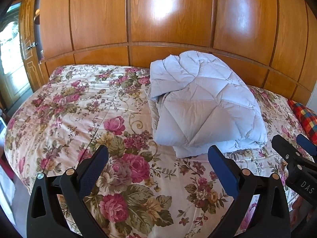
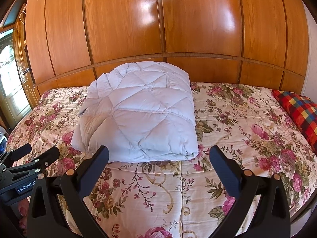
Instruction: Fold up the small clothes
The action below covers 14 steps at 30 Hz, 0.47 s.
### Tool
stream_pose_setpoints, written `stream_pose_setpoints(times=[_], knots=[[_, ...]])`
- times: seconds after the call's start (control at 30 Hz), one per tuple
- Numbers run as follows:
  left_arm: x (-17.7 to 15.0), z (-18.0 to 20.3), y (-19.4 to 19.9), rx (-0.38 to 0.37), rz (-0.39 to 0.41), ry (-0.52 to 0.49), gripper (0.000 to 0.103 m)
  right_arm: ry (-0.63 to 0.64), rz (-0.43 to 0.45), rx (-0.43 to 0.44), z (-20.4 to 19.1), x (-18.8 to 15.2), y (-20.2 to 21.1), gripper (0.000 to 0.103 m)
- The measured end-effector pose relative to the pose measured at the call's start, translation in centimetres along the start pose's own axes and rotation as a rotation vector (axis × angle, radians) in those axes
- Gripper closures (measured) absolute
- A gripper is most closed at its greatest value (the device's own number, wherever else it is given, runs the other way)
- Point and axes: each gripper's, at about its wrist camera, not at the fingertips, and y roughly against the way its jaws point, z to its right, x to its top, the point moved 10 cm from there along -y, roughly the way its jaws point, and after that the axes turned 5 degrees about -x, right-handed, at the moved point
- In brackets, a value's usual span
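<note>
In the left wrist view, a doorway with bright daylight (image 1: pixel 10 57) is showing at the far left edge of the frame. The left gripper (image 1: pixel 158 154) is hovering low in the frame above the bed (image 1: pixel 65 107), and its jaws are standing wide apart, released, with nothing between them. The pale blue quilted garment (image 1: pixel 202 107) is lying folded in a thick bundle on the flowered bedspread, right of centre in this frame, beyond the jaws and closer to the right jaw, whose tip is overlapping its near edge. The wooden wardrobe (image 1: pixel 162 19) is filling the upper part behind the bed. At the right edge the right gripper (image 1: pixel 293 144) is entering, with a checkered pillow (image 1: pixel 305 117) above it.

In the right wrist view, the left gripper (image 2: pixel 35 152) is appearing at the lower left. The right gripper (image 2: pixel 158 154) is also released, its jaws spread with nothing in them. Here the garment (image 2: pixel 138 115) is sitting left of centre, just beyond the left jaw tip. The pillow (image 2: pixel 299 111) is lying at the right edge.
</note>
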Motion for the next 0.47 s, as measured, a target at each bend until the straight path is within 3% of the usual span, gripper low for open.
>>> stream_pose_setpoints(times=[0.27,0.47], knots=[[0.1,-0.2,-0.2,0.028,-0.004,-0.003,0.003,-0.006,-0.006,0.004,0.0,-0.2,-0.2,0.002],[-0.5,-0.6,-1.7,0.032,-0.073,-0.003,0.003,-0.034,-0.025,-0.002,1.2,-0.3,-1.2,0.002]])
